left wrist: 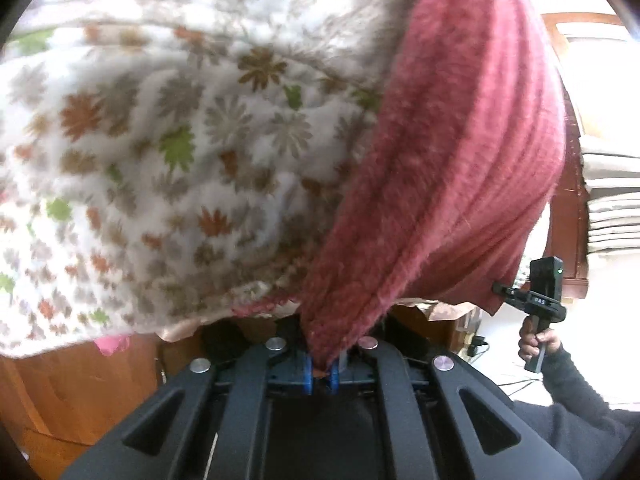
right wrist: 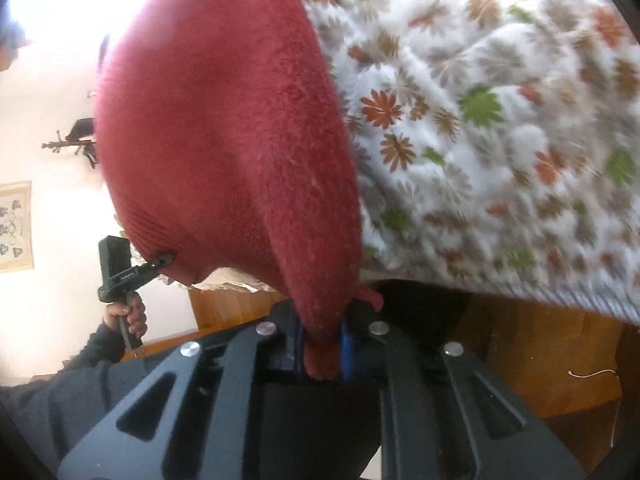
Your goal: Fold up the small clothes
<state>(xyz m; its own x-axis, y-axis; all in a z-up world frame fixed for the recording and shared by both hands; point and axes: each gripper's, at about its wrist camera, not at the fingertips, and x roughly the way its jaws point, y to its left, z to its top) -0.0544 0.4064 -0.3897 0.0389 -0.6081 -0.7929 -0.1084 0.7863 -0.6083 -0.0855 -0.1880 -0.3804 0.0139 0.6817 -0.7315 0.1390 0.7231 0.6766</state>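
The red knit garment [left wrist: 452,168] is fuzzy and ribbed, stretched in the air between both grippers, over the floral blanket [left wrist: 160,152]. Left gripper [left wrist: 320,376] and right gripper [right wrist: 322,354] each pinch an edge.

**Red knit pinched up front, flowery blanket behind**

A dark red knit garment [left wrist: 452,168] is clamped between the blue pads [left wrist: 307,376] of the left gripper [left wrist: 320,376]. A leaf-print fleece blanket [left wrist: 168,152] is spread behind it. Far right, the right gripper [left wrist: 498,289] is gripped by a hand [left wrist: 538,346], dark sleeved.
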